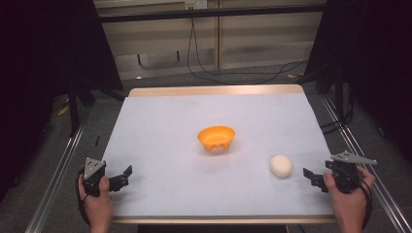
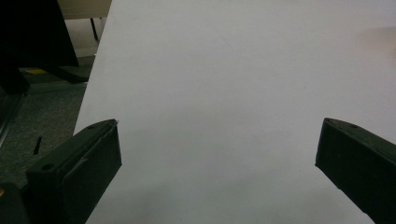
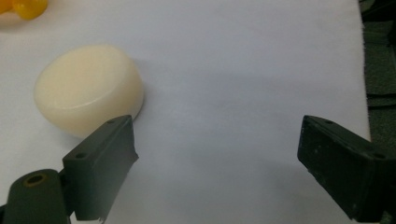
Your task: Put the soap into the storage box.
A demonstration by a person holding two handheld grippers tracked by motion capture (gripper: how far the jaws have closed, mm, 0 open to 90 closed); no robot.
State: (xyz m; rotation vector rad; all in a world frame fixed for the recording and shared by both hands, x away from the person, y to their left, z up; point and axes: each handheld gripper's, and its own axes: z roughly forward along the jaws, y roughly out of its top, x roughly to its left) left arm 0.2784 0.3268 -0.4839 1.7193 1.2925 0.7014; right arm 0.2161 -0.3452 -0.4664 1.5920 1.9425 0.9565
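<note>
An orange bowl (image 1: 216, 138) stands near the middle of the white-covered table (image 1: 160, 121). A cream-white round lump (image 1: 281, 165) lies to its right, nearer the front. My right gripper (image 1: 309, 177) sits just right of the lump, pointing toward it. In the right gripper view its jaws (image 3: 217, 135) stand apart with bare table between them. There the lump (image 3: 88, 88) lies just beyond the left jaw, outside the gap, and a bit of the orange bowl (image 3: 28, 7) shows at the top left corner. My left gripper (image 1: 125, 176) rests at the front left, open (image 2: 217, 140) over bare table.
The table's wooden far edge (image 1: 214, 90) and front edge (image 1: 218, 219) frame the white sheet. Metal rails (image 1: 56, 174) run along both sides on the floor. Black cables (image 1: 233, 73) trail on the carpet behind, and dark drapes stand at both sides.
</note>
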